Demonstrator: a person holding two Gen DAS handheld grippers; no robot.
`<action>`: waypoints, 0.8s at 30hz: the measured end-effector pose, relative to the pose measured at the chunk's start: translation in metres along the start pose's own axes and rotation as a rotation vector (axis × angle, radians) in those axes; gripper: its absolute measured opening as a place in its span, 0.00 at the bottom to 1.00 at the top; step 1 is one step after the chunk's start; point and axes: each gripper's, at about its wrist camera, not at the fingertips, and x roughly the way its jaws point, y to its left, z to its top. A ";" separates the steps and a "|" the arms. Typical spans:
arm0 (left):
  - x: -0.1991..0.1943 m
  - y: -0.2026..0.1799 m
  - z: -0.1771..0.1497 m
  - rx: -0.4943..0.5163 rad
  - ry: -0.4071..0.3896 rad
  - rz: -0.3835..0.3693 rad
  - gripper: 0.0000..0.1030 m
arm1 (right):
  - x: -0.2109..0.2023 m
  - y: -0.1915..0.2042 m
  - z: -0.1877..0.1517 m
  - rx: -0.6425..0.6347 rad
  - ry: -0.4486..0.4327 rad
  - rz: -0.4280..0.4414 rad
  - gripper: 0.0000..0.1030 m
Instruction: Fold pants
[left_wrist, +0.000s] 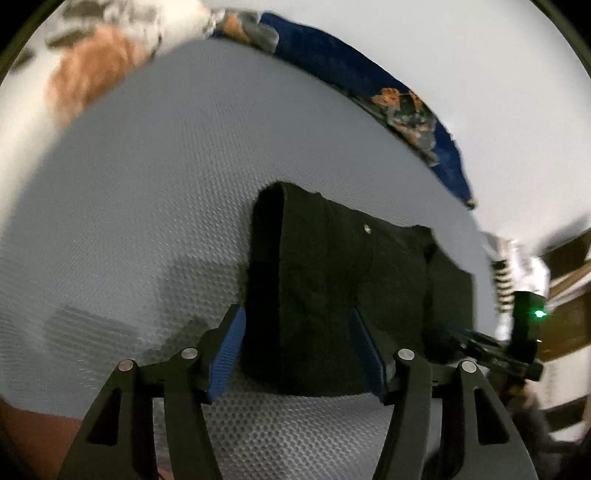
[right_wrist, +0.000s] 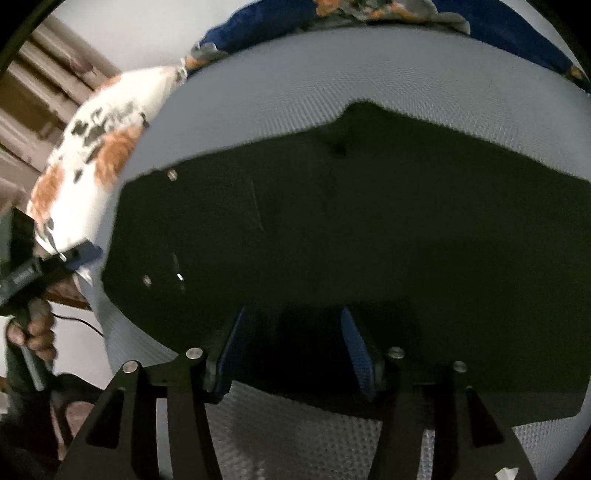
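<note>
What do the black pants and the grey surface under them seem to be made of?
Pants: likely a thick matte woven cloth, maybe denim; small metal rivets shine on it. Grey surface: seemingly a textile cover with a dimpled, mesh-like pattern and dull finish.

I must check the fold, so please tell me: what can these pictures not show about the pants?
- Right wrist view: black pants run off the right edge; creases lost in darkness.
- Left wrist view: right claw blurred, partly behind the pants' edge; its opening is unclear.

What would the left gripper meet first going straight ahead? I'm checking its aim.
Most likely the black pants: their near edge lies between the open left gripper fingers, on the grey mattress. Depth is unclear.
</note>
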 end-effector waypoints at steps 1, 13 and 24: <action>0.004 0.007 0.001 -0.018 0.023 -0.043 0.58 | -0.003 0.001 0.002 0.000 -0.011 0.002 0.51; 0.042 0.053 0.023 -0.089 0.138 -0.229 0.58 | -0.020 -0.006 0.033 0.089 -0.070 -0.062 0.56; 0.060 0.060 0.046 -0.029 0.200 -0.387 0.58 | -0.005 0.000 0.056 0.101 -0.052 -0.113 0.56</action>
